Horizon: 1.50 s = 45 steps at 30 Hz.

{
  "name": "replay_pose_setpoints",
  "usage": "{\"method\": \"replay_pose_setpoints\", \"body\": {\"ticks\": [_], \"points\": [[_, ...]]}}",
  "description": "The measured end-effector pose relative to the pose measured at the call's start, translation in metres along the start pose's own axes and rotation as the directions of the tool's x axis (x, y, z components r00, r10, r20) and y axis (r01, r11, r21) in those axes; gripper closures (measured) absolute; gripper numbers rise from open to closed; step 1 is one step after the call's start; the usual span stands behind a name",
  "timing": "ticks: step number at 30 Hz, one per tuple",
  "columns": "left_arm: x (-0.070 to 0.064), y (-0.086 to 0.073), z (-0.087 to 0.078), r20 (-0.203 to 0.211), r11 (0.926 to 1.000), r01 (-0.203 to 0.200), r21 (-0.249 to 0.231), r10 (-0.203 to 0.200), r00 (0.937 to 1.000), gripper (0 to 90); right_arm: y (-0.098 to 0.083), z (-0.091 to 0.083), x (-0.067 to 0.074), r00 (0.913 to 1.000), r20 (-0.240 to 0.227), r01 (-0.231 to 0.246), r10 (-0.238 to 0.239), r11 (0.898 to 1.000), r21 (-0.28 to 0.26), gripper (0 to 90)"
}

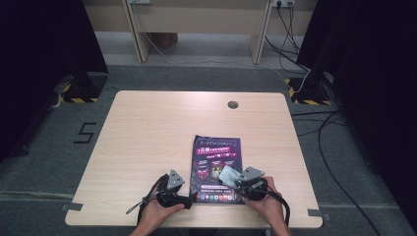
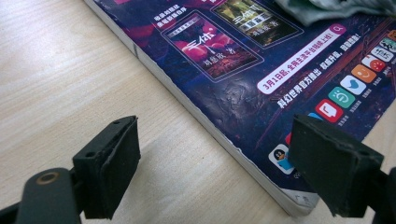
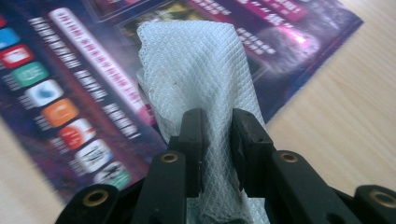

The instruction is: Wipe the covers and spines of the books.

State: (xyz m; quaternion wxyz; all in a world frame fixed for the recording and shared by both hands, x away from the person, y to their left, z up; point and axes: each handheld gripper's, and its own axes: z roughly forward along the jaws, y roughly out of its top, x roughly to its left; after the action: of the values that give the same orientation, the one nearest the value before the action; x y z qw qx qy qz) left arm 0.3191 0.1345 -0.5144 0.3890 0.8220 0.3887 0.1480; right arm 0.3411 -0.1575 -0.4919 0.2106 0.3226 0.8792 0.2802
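White quilted cloth (image 3: 201, 88), soft and embossed with a fine diamond grid, is pinched in the right tool (image 3: 217, 135), whose black jaws stand narrow with the fabric bunched between them. The cloth rises from the jaws and flops forward over the near right part of the magazine (image 1: 217, 167). That magazine lies flat on the surface (image 1: 147, 132), near the front edge and slightly right of centre, its glossy cover dark purple with white lettering, small poster panels and a row of coloured app icons along the near edge.

The left tool (image 2: 215, 163) stands wide, holding nothing, its rubbery black pads (image 2: 109, 170) set either side of the magazine's near left corner, one pad over bare pale wood grain and the other over the cover.

Risks, as I judge them: the cover is slick and the surface smooth, so a wiping stroke could drag the whole magazine sideways unless the left tool pins that corner first. The cloth is limp and only gripped along a narrow fold, so pressure may pull it out of the jaws or fold it under, leaving hard plastic scraping the print. A wrinkled patch shows on the cover in the left gripper view; rubbing there could crease or tear the thin paper. Closing the left jaws on the corner could curl the pages.
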Motion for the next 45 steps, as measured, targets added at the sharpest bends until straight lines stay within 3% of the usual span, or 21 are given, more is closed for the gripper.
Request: {"method": "replay_pose_setpoints", "body": {"ticks": [7, 12, 20, 28, 36, 39, 45], "points": [[0.002, -0.001, 0.000, 0.008, 0.9998, 0.017, 0.004, -0.017, 0.9998, 16.1, 0.012, 0.017, -0.028, 0.9979, 0.039, -0.052, 0.052, 0.999, 0.007, 74.9], [0.002, -0.001, 0.001, 0.015, 0.9997, 0.023, 0.003, -0.023, 0.9996, 16.1, 0.021, 0.030, -0.047, 0.9935, 0.040, -0.107, 0.107, 0.994, -0.002, 74.8], [0.003, -0.001, 0.001, 0.022, 0.9994, 0.035, 0.003, -0.035, 0.9992, 16.0, 0.041, 0.052, -0.067, 0.9882, 0.080, -0.132, 0.131, 0.991, 0.008, 74.9], [0.003, -0.001, 0.001, 0.021, 0.9994, 0.034, 0.001, -0.034, 0.9992, 15.9, 0.067, 0.074, -0.091, 0.9773, 0.126, -0.179, 0.170, 0.982, 0.060, 74.9], [0.003, -0.001, 0.002, 0.022, 0.9995, 0.032, 0.001, -0.032, 0.9992, 15.9, 0.084, 0.086, -0.097, 0.9739, 0.170, -0.170, 0.150, 0.979, 0.109, 75.7], [0.004, -0.001, 0.002, 0.020, 0.9993, 0.036, 0.007, -0.036, 0.9991, 15.2, 0.086, 0.087, -0.094, 0.9738, 0.188, -0.152, 0.128, 0.981, 0.118, 76.2], [0.003, -0.001, 0.002, 0.018, 0.9993, 0.036, 0.005, -0.036, 0.9992, 14.9, 0.095, 0.093, -0.084, 0.9783, 0.177, -0.129, 0.108, 0.985, 0.114, 76.1]]}}
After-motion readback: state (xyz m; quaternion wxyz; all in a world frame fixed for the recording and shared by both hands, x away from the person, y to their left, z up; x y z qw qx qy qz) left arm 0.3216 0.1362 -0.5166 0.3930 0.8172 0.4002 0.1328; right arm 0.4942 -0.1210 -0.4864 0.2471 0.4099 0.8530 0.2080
